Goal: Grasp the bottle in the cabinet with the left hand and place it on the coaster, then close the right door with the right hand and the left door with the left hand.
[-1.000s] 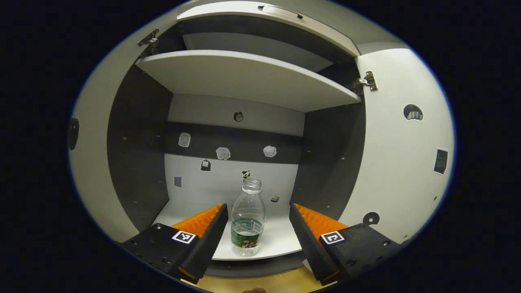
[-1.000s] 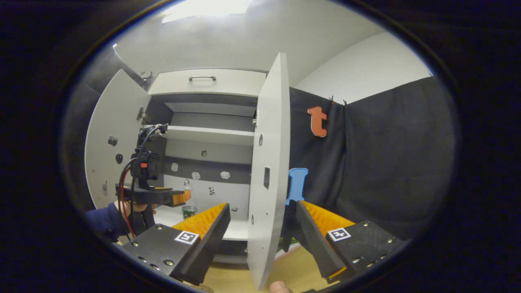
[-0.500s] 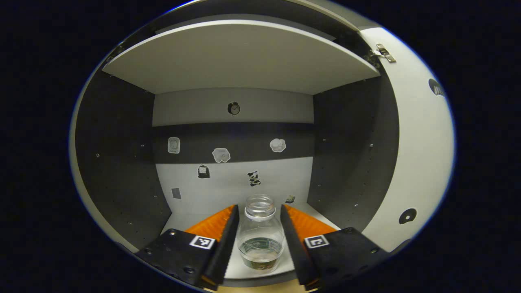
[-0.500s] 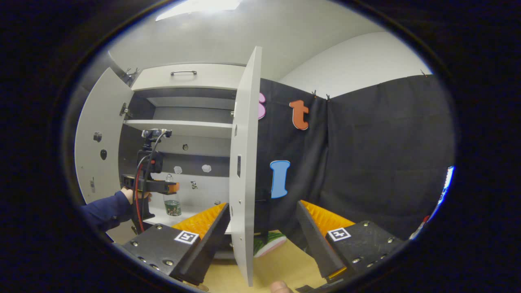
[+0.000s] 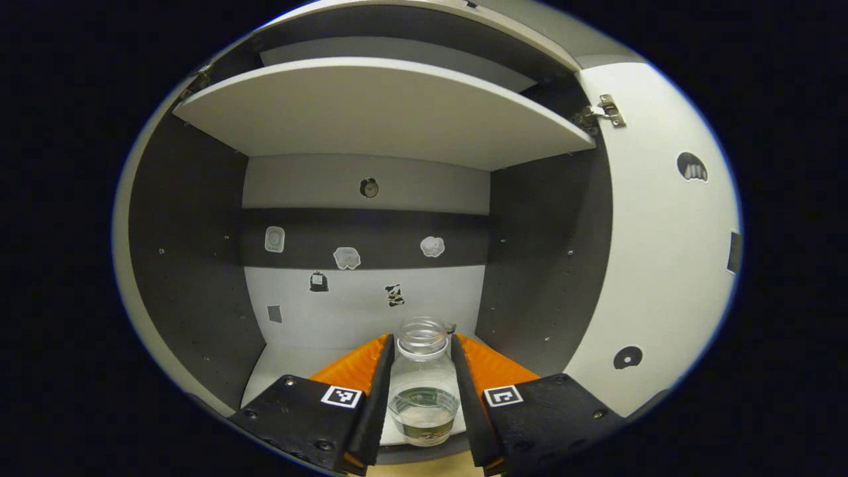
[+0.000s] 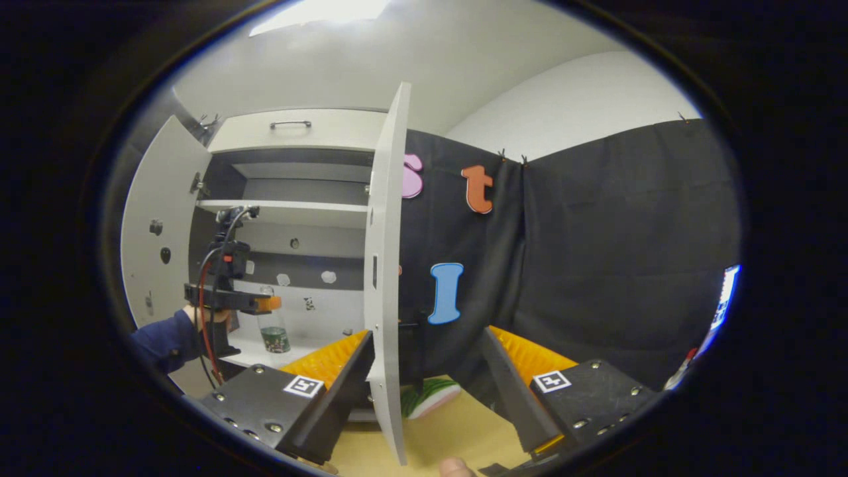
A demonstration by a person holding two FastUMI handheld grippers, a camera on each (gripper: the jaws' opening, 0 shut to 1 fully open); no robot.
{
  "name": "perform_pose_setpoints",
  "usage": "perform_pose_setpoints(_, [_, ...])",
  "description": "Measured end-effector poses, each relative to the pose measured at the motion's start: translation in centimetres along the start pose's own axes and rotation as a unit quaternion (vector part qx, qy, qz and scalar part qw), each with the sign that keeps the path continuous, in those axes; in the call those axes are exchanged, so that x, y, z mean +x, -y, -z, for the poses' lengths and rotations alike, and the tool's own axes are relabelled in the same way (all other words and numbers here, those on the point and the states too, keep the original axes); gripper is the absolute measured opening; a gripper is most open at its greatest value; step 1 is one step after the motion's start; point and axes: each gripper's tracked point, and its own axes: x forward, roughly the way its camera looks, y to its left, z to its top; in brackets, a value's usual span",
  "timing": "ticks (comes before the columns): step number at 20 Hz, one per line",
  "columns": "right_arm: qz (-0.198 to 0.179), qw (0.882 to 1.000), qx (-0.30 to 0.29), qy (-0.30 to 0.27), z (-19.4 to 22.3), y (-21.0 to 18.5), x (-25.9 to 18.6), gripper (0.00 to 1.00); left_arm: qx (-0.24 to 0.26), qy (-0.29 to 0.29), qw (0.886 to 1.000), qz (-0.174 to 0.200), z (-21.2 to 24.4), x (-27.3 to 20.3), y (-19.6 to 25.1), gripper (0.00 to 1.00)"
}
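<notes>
Left gripper (image 5: 420,381) is clamped on the bottle (image 5: 424,391), both fingers against its sides, bottom centre of the left gripper view. Bottle is upright, open-mouthed, some water inside, at the front of the cabinet's lower shelf (image 5: 291,361); whether it is lifted off it, can't tell.

Right gripper (image 6: 427,371) hangs spread and empty, lower middle of the right gripper view, straddling the edge of the right door (image 6: 384,278). Left door (image 6: 156,225) is wide open at left. Something green and pink (image 6: 430,396) lies on the table past the door, possibly the coaster, unclear.

Risks:
- no cap, so tilting on the way out likely spills water
- smooth plastic could slip or buckle under squeeze
- bottle may clip the right door edge
</notes>
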Motion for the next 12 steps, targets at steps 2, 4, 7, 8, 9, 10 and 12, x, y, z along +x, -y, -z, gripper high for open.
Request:
perform_pose_setpoints(2, [-0.006,1.000,-0.001,0.001,-0.1,-0.1,-0.1,0.99,-0.008,0.002,1.000,0.016,0.2,-2.0,0.9,0.53])
perform_pose_setpoints(4, [-0.012,1.000,0.000,0.002,-0.3,-0.3,-0.2,0.99,-0.024,0.000,0.999,0.034,1.0,-3.9,1.6,0.53])
perform_pose_setpoints(7, [-0.021,1.000,0.000,0.004,-0.5,-0.5,-0.4,0.99,-0.050,-0.017,0.997,0.052,3.0,-6.4,2.2,0.53])
perform_pose_setpoints(8, [-0.023,1.000,0.000,0.004,-0.5,-0.5,-0.5,0.99,-0.056,-0.023,0.997,0.055,3.8,-7.2,2.2,0.53])
perform_pose_setpoints(9, [-0.025,1.000,0.000,0.004,-0.6,-0.6,-0.4,0.99,-0.060,-0.028,0.996,0.056,4.6,-8.0,2.2,0.53])
perform_pose_setpoints(10, [-0.026,1.000,0.001,0.004,-0.6,-0.5,-0.7,0.99,-0.062,-0.034,0.996,0.057,5.5,-8.6,2.2,0.53])
perform_pose_setpoints(12, [-0.028,1.000,0.000,0.005,-0.6,-0.6,-0.7,0.99,-0.059,-0.046,0.995,0.060,7.6,-9.6,2.4,0.53])
